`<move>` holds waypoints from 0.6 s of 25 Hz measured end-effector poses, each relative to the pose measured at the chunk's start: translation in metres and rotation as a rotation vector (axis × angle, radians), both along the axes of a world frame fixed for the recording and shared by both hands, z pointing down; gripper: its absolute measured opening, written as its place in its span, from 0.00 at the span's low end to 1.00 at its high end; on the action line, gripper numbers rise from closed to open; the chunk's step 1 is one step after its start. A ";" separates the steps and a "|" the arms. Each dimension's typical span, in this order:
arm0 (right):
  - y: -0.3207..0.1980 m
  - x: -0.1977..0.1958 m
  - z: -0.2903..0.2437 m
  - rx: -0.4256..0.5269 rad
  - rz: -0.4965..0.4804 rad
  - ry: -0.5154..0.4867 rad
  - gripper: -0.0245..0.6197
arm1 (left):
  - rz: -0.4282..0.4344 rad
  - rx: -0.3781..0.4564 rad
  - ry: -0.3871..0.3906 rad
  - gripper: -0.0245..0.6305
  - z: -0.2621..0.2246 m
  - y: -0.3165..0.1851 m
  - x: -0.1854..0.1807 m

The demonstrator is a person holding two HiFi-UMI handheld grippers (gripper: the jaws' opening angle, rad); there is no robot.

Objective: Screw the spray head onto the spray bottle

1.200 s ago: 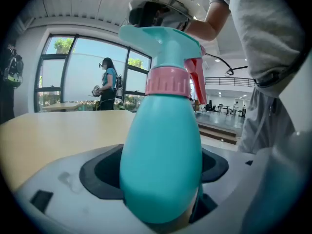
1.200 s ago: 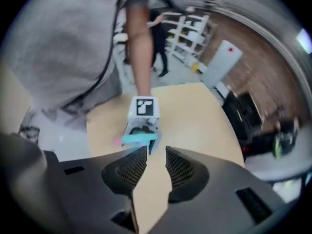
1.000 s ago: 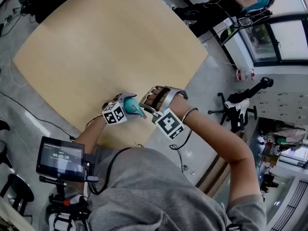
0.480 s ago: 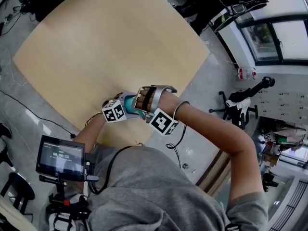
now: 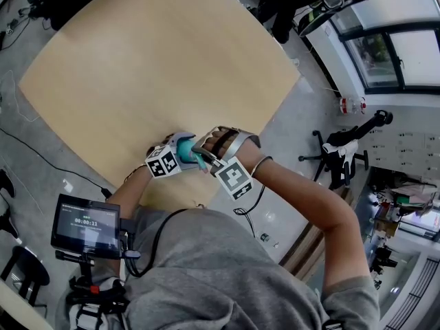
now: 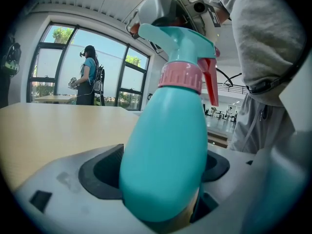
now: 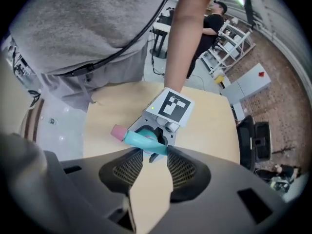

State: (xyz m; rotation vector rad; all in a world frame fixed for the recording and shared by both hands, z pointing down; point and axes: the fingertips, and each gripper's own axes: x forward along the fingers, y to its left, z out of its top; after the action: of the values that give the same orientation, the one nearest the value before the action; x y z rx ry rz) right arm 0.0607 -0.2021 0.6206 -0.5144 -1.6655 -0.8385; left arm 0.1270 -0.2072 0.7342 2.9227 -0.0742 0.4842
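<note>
The pale wooden table (image 5: 137,67) is bare; all the work hangs over its near edge, at about 6 o'clock, close to the person's chest. There the teal spray bottle (image 6: 168,130) stands nearly upright, its fat body clenched in the left gripper (image 6: 158,175), pads on either flank.

The right gripper (image 7: 155,156) comes down on it from 12 o'clock. Its jaws have just been opening, and they stand released, with the spray head (image 6: 173,35) lying across their tips but not pinched.

This looks like a fresh bite between turns. The pink collar (image 6: 179,76) sits level on the neck (how tight, I can't tell).

To do it well, I'd say:
- the left grasp should hold firm so the bottle can't spin;
- the right should close squarely on the head, clear of the red trigger (image 6: 211,82) at 3 o'clock of the collar;
- the twists should be short and straight about the neck, or the thread may cross.
</note>
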 end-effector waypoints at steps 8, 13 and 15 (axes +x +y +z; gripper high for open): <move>-0.002 -0.002 0.003 0.004 0.132 -0.030 0.27 | -0.017 0.003 -0.001 0.65 0.003 0.000 -0.004; -0.005 0.007 0.010 -0.054 0.341 -0.010 0.24 | -0.059 0.003 -0.001 0.65 0.004 -0.005 -0.004; 0.006 0.023 0.029 -0.088 0.374 0.058 0.04 | -0.097 -0.001 0.001 0.65 0.004 -0.010 -0.004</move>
State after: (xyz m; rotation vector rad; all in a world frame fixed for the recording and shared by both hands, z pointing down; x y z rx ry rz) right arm 0.0837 -0.1959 0.6499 -0.2704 -1.6810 -0.4747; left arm 0.1229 -0.2169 0.7387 2.9018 -0.2144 0.4675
